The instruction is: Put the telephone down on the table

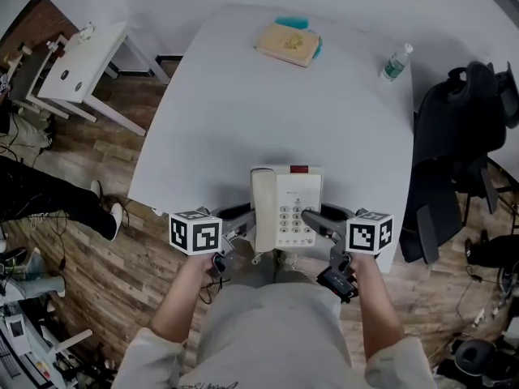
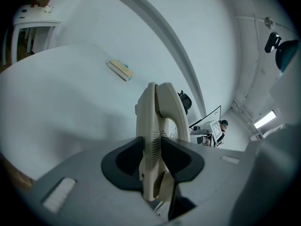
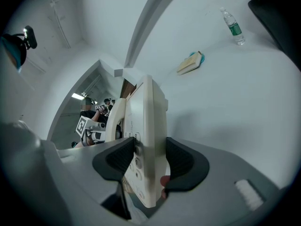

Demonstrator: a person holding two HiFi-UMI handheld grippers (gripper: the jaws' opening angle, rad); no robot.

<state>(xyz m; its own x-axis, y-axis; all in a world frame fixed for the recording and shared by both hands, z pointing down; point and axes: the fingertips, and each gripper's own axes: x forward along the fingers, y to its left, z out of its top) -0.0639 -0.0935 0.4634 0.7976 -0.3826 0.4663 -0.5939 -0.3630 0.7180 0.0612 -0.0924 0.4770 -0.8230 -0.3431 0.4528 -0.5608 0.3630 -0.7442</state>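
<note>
Telephone (image 1: 285, 209), keypad (image 1: 293, 220) unreadable, clamped by left hand-held gripper (image 2: 153, 157) and right hand-held gripper (image 3: 150, 160).

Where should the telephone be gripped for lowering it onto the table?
By its two side edges, one claw from each side: the left claw on the handset edge of the telephone, the right claw on the keypad edge. The body is broad and flat, so only its thin edges fit the jaws.

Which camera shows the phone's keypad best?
The head view: the keypad faces up at it. The right gripper view catches only a few keys edge-on beside its claw; the left gripper view shows just the handset side.
</note>
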